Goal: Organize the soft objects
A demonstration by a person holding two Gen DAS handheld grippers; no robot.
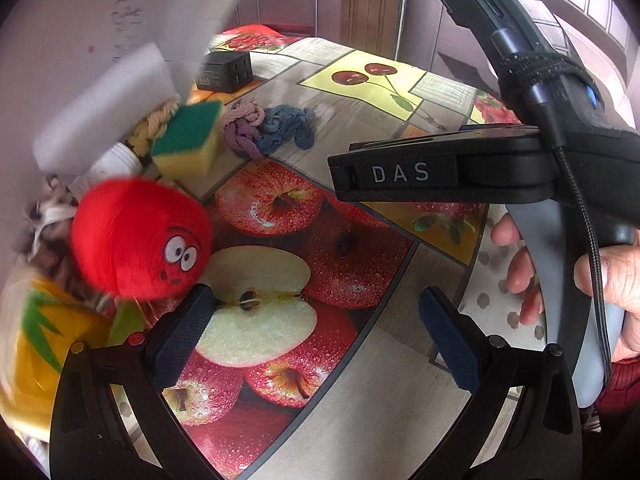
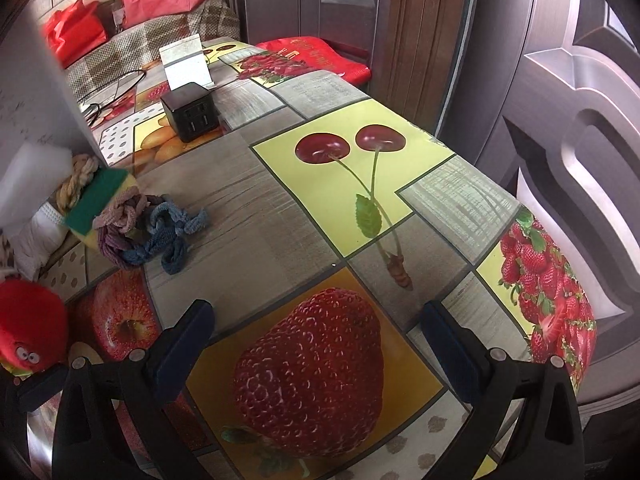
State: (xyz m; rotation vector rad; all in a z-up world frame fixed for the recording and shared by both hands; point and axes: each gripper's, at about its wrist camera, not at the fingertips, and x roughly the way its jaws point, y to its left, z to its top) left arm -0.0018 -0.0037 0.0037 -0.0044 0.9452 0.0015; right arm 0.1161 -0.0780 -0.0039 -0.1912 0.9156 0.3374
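Left gripper [image 1: 316, 320] is sitting wide apart over the table [image 1: 360, 380], holding nothing; its left finger is just beside the red plush [image 1: 140, 236], contact unclear. Right gripper [image 2: 316, 336] is also spread wide and gripping nothing, hovering over the strawberry print. Red plush is lying at the table's left edge, roundish with no clear long axis, face pointing toward the left gripper. Green-yellow sponge [image 1: 188, 140] and knotted rope [image 1: 268, 128] are lying beyond the plush.

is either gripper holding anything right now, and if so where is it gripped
Nothing is held. The left gripper is open over the tablecloth, with the red plush toy beside its left finger, not between them. The right gripper is open too.
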